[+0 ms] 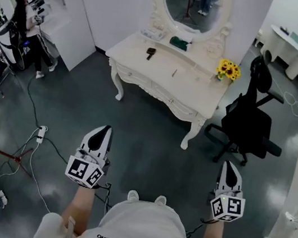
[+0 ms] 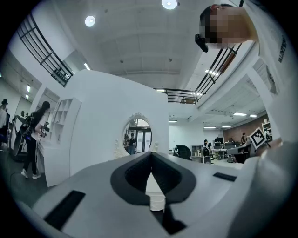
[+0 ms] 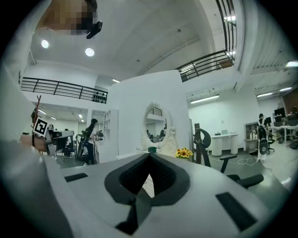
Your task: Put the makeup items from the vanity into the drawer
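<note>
The white vanity with an oval mirror stands across the dark floor, well ahead of me. On its top lie a black makeup item, a thin stick-like item, a green object and a small tray. Its drawer fronts are closed. My left gripper and right gripper are held level at waist height, far short of the vanity. Both are shut with nothing in them. The left gripper view shows the left gripper pointing at the mirror. The right gripper points at the vanity.
A black office chair stands right of the vanity, by yellow flowers on its right corner. A person stands at shelves far left. Cables and a power strip lie on the floor at left. A white desk sits back right.
</note>
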`<state>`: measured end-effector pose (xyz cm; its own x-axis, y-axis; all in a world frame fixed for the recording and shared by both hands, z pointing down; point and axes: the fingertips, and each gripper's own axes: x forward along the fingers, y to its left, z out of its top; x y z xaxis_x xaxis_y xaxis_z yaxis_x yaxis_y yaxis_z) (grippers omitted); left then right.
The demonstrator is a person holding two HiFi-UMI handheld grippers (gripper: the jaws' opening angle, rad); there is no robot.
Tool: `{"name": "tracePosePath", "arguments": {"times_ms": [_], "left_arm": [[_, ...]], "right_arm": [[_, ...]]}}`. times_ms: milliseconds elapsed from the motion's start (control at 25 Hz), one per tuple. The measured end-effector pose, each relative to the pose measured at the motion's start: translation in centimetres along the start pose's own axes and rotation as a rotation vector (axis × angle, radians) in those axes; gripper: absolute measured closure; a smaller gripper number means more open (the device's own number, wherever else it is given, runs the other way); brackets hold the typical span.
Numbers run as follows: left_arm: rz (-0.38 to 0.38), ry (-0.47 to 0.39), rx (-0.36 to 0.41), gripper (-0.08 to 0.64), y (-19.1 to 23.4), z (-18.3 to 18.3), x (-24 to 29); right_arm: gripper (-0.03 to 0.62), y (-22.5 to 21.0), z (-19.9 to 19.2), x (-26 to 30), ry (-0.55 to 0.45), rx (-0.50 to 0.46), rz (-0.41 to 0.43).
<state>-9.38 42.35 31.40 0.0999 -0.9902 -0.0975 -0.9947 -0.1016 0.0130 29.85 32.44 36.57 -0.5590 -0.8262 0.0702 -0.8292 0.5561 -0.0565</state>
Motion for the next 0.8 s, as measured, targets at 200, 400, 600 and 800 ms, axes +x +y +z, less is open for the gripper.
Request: {"name": "tracePosePath", "arguments": {"times_ms": [200, 400, 600, 800], "left_arm": [[-0.016, 0.001, 0.007, 0.558, 0.2, -0.3, -0.2], [-0.031, 0.003, -0.012, 0.558, 0.5, -0.5, -0.6], [-0.060, 0.013, -0.040, 0.558, 0.9, -1.1, -1.1], [-0.116, 0.036, -0.066, 0.558, 1.3, -2.8, -1.9]], "right_arm": [[0.583, 0.7, -0.1, 0.0, 0.004, 0.003, 0.007], [0.581, 1.6, 0.2, 0.5, -0.013, 0.045, 0.017], [0.580, 3.0, -0.2, 1.0, -0.016, 0.052, -0.002], [0.581, 5.8, -1.3, 1.8, 0.006, 0.064, -0.004]]}}
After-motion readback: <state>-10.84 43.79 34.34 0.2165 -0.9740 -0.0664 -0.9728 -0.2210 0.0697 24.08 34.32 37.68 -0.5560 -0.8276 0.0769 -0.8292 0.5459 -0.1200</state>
